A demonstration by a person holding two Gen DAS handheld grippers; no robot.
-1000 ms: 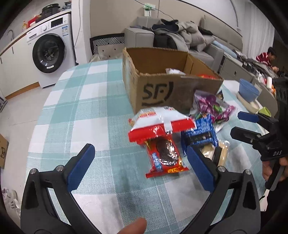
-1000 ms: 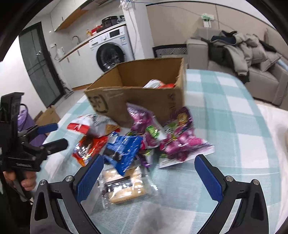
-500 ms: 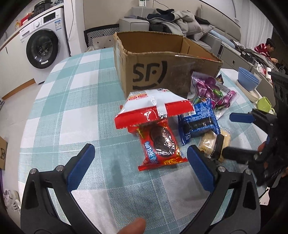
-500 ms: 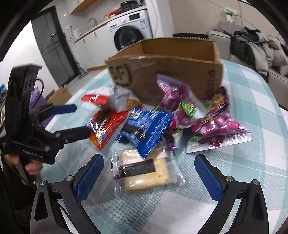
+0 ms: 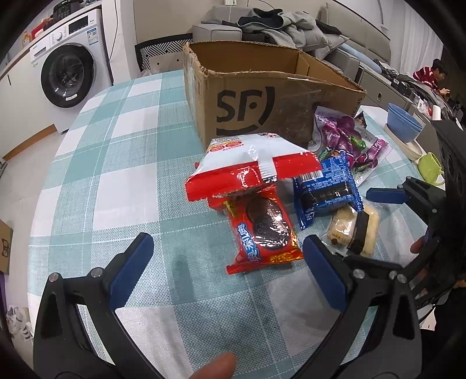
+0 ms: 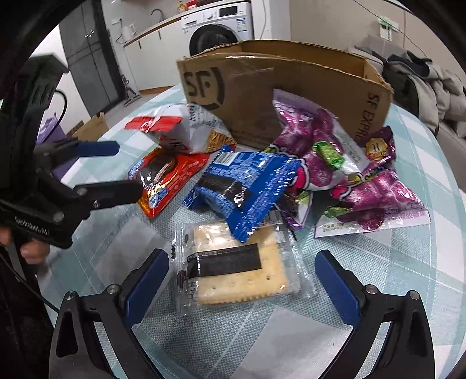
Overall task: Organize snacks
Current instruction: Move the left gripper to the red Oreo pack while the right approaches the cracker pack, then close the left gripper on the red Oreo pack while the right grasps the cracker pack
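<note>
A pile of snacks lies before an open cardboard box [image 5: 262, 96] [image 6: 291, 84]. A red cookie packet [image 5: 262, 233] [image 6: 163, 177] lies partly under a red-and-white chip bag [image 5: 250, 166] [image 6: 180, 131]. Beside them are a blue cookie packet [image 5: 326, 189] [image 6: 241, 186], a clear cracker pack [image 6: 236, 265] [image 5: 352, 230] and purple candy bags [image 6: 335, 163] [image 5: 349, 137]. My left gripper [image 5: 227, 271] is open, low over the table, just short of the red packet. My right gripper [image 6: 241, 282] is open, its fingers on either side of the cracker pack.
The table [image 5: 116, 163] has a teal checked cloth. A blue bowl [image 5: 403, 122] and a green mug [image 5: 431, 172] stand at its right edge. A washing machine [image 5: 70, 73] and a sofa with clothes [image 5: 276, 26] are behind.
Both grippers have moved forward and lower toward the snack pile. The right one now straddles the cracker pack; the left one is closer to the red packet.
</note>
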